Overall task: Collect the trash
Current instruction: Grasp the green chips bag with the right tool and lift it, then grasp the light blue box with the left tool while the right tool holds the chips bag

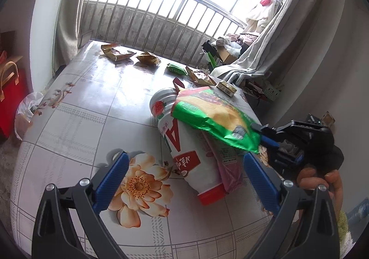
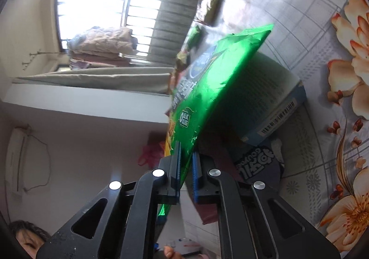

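The table [image 1: 76, 120], under its flowered oilcloth, fills most of the room ahead of the barred window, and the rubbish is strewn along it. At the near end lies the biggest piece, a white carton [image 1: 184, 141] with a strawberry print and a red cap, on its side. Resting across it is the green snack bag [image 1: 214, 113], tilted, one end up off the cloth.

The right gripper [image 2: 185, 164] has that bag by its edge: the blue pads are pressed together on the foil, with only the thin seam between them (a shallow bite, from where I stand). I would say the lift wants to go slowly and straight up, since a crinkly bag held by its hem can slide out if it is swung. A flat blue box [image 2: 276, 107] and a dark wrapper [image 2: 258, 162] sit just under it and could be dragged along, so clearing them first seems wise.

The left gripper [image 1: 184, 178] hangs spread wide with nothing in it, the carton lying between its fingers but untouched.

Farther off, small wrappers [image 1: 147, 58] wait near the window side, well apart from the grip.
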